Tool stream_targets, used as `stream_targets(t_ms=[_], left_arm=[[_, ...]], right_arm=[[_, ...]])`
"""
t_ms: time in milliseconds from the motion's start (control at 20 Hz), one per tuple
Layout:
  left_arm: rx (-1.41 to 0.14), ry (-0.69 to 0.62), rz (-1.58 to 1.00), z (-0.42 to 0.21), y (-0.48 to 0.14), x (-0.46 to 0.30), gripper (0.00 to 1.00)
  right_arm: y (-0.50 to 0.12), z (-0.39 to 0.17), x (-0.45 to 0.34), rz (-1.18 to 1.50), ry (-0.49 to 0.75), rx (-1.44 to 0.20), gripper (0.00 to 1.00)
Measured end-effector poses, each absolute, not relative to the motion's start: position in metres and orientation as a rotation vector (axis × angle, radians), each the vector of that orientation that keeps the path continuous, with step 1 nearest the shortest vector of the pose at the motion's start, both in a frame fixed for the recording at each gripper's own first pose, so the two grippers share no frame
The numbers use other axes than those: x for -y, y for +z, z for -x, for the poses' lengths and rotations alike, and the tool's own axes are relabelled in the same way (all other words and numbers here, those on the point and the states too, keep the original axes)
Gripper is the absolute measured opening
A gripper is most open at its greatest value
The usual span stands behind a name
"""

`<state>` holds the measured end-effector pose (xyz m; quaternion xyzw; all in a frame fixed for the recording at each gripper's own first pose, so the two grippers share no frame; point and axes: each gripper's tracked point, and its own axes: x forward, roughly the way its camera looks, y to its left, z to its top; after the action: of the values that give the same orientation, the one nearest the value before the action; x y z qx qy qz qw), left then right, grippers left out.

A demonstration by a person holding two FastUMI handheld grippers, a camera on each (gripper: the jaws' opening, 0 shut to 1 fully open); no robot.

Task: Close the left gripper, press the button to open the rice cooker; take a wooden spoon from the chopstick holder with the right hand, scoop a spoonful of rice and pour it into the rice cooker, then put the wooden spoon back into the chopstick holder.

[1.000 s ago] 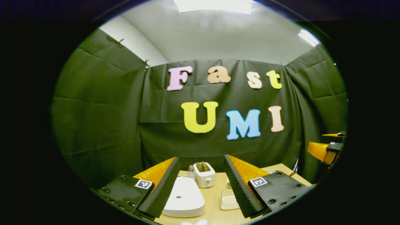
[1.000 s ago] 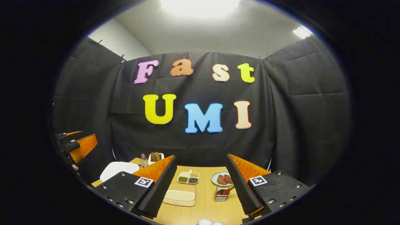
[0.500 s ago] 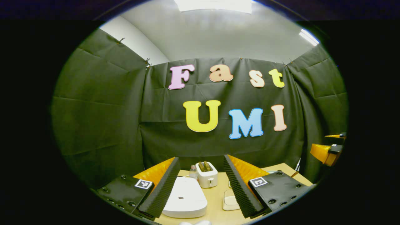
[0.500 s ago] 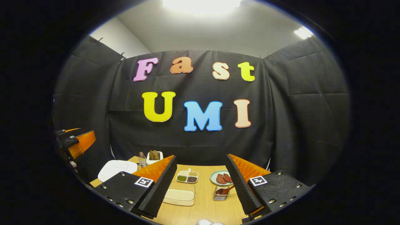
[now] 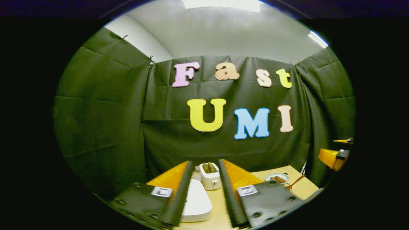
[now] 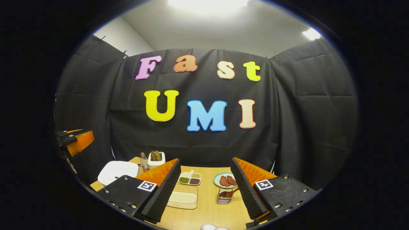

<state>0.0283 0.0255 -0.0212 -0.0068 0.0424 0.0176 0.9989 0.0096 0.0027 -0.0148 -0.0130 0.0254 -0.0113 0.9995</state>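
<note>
The white rice cooker (image 5: 198, 201) sits shut on the table, low between the fingers of my left gripper (image 5: 205, 164), whose jaws stand narrow but still apart, holding nothing. In the right gripper view the cooker (image 6: 116, 171) lies at the left. A wire chopstick holder (image 6: 223, 199) with the wooden spoon (image 6: 229, 193) in it stands just inside the right finger of my right gripper (image 6: 205, 161), which is open and empty. A shallow box of rice (image 6: 183, 199) lies by its left finger. The spoon's handle (image 5: 295, 182) pokes up at the right in the left gripper view.
A white toaster (image 5: 210, 177) and a small bottle (image 5: 196, 172) stand behind the cooker. A plate of meat (image 6: 224, 180) and a divided dish of seasonings (image 6: 190, 179) lie at the back of the wooden table (image 6: 211, 214). Each gripper appears at the other view's edge.
The left gripper's fingers have drawn closer together and it has tipped down a little. The right gripper has tilted slightly down, so more of the table is in view.
</note>
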Motion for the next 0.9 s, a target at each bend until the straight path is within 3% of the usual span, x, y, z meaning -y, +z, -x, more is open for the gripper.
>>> stream_targets(t_ms=[150,550,900], left_arm=[[-0.139,0.038,0.051,-0.032,-0.035,-0.032,0.07],[-0.27,0.147,0.042,-0.078,-0.117,-0.073,0.07],[-0.497,0.219,0.06,-0.12,-0.251,-0.094,0.08]], right_arm=[[-0.018,-0.009,-0.003,0.036,-0.025,-0.058,0.96],[-0.039,-0.013,0.0,0.084,-0.047,-0.123,0.96],[-0.056,-0.014,-0.001,0.122,-0.051,-0.181,0.96]])
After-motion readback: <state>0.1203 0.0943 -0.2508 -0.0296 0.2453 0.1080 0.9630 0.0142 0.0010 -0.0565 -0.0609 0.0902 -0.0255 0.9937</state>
